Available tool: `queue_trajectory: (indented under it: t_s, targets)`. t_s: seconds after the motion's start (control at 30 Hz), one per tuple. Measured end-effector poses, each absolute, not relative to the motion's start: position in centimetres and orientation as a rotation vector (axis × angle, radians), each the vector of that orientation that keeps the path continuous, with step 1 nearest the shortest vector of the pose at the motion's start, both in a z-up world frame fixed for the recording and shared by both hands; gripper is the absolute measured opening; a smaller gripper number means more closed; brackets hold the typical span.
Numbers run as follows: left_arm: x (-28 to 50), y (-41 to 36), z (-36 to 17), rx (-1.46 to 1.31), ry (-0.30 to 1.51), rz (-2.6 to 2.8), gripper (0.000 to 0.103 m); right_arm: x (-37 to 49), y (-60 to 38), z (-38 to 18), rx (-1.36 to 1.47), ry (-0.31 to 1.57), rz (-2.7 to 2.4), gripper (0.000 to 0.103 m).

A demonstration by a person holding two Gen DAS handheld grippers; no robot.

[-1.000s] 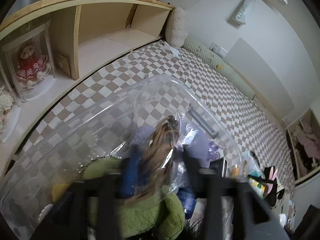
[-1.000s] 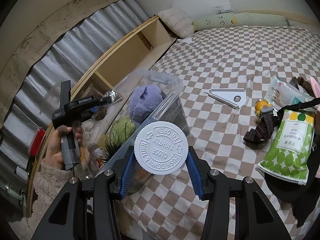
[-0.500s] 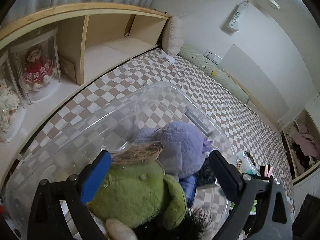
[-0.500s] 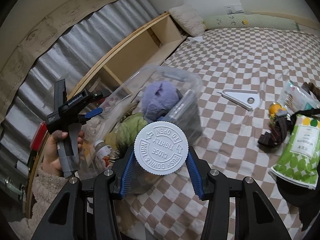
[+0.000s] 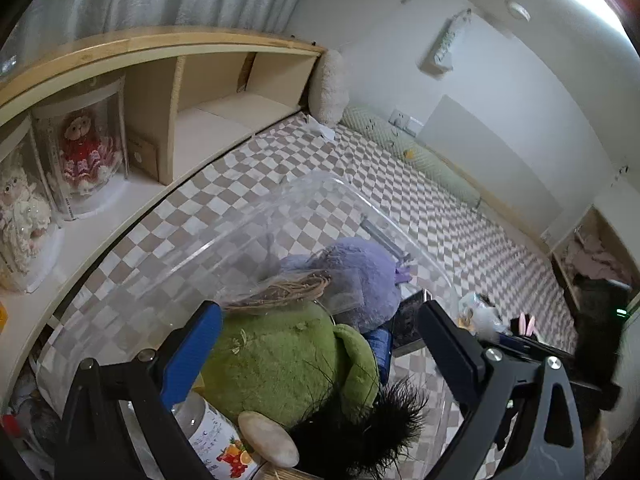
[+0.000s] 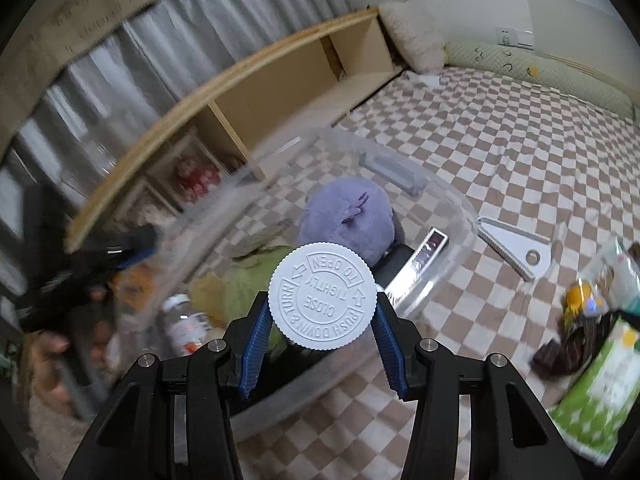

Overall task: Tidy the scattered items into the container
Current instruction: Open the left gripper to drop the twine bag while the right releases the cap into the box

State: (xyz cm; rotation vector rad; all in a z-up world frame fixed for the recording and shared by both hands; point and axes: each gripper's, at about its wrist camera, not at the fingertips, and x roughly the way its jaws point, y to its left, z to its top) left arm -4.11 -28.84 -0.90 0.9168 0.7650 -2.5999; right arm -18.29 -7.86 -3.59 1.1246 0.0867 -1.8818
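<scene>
With the right gripper [image 6: 322, 330] clamped on the white-capped bottle [image 6: 321, 295], I see the clear container [image 6: 460, 216] just ahead and below. Left gripper [image 5: 320, 342] hangs wide, empty, over it.

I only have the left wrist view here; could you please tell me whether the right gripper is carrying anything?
Observer: Yes, the right gripper is shut on a white push-and-turn cap; what is beneath the cap is hidden.
Operator: Thank you. Where is it relative to the clear container?
Observer: In its own view the cap shows over the near side of the clear container.
Operator: What lies outside?
Observer: A white triangular piece and a green-dotted packet lie on the checked bedcover.
</scene>
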Motion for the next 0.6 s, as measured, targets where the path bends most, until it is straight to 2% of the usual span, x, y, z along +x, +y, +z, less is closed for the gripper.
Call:
queue_trajectory:
  t_s: [0.47, 0.5, 0.53, 0.57, 0.6]
  targets:
    - [-3.2, -30.6, -1.0, 0.894, 0.778, -2.578, 0.099, -23.1, -12.6, -8.1, 1.229, 0.173, -1.916, 0.051]
    - [-3.3, -30.6, -1.1, 0.900, 0.774, -2.580, 0.099, -23.1, -12.7, -8.4, 1.232, 0.177, -1.919, 0.053]
    - [-3.4, -30.5, -1.1, 0.905, 0.768, -2.582, 0.099, -23.2, -12.8, -8.6, 1.231, 0.180, -1.931, 0.072]
    - [-3.5, -30.4, -1.1, 0.911, 0.761, -2.584, 0.099, -23.1, -12.6, -8.6, 1.207, 0.180, -1.957, 0.083]
    - [-3.6, -30.3, -1.2, 0.917, 0.752, -2.586, 0.099, -22.9, -12.5, -8.3, 1.164, 0.179, -1.975, 0.102]
